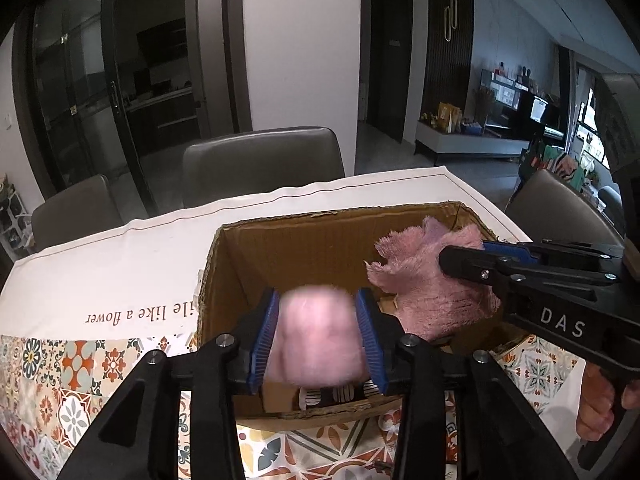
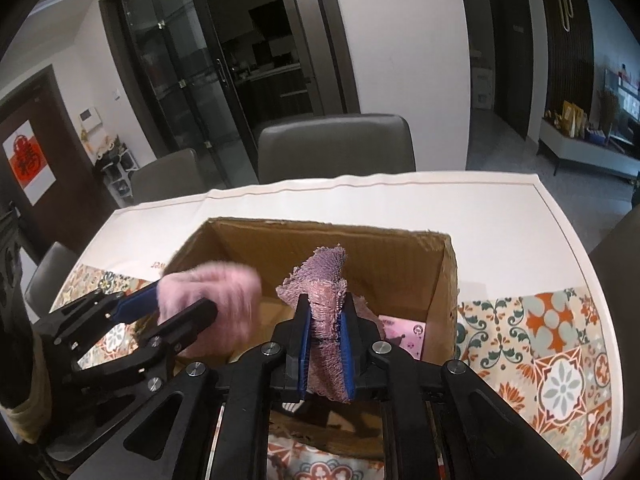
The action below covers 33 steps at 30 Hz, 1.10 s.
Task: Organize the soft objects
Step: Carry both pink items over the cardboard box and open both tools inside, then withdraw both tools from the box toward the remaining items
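A pink fluffy cloth [image 1: 432, 280] hangs over the open cardboard box [image 1: 304, 240], its one end pinched tight between the narrow blue pads of the right gripper [image 2: 326, 320]. Its other end, blurred, sits between the pads of the left gripper [image 1: 318, 336], whose jaws stand partly apart; whether they press it I cannot tell. The right gripper's black body reads "DAS". The box stands on the bench [image 1: 120, 264], whose tile-patterned cover bears the upside-down words "like a flower". A pink printed item [image 2: 404, 332] lies inside the box; grey chairs [image 1: 260, 160] stand behind
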### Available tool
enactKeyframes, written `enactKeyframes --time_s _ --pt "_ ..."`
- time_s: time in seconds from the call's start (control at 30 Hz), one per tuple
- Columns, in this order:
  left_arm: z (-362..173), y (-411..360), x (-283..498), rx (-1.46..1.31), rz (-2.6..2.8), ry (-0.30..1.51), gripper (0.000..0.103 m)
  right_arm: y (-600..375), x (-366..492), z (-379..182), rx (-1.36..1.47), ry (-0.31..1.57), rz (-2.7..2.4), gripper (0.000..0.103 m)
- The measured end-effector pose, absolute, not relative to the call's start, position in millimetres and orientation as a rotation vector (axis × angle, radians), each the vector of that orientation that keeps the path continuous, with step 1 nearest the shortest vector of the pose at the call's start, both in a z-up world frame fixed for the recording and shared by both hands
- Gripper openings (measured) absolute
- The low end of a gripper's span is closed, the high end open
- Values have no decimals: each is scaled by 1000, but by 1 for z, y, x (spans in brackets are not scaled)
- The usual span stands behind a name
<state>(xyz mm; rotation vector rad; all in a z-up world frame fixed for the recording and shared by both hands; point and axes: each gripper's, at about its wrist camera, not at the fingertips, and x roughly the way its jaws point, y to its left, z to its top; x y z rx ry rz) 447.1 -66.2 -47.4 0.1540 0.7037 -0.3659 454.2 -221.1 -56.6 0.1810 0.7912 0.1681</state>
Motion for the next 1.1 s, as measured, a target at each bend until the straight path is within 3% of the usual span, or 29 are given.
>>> enactKeyframes --time_s 0.13,0.47,0.97,1.1 --pt "-43 -62 444 154 -347 686 47 -221 456 -59 185 797 165 37" --pt "-24 -52 417 152 -303 622 55 -218 433 -41 171 755 157 37" --pt "-5 -42 369 140 -284 571 56 -215 381 -15 156 706 136 37" --pt "-6 -37 355 132 -267 576 56 -217 369 -13 158 703 127 42"
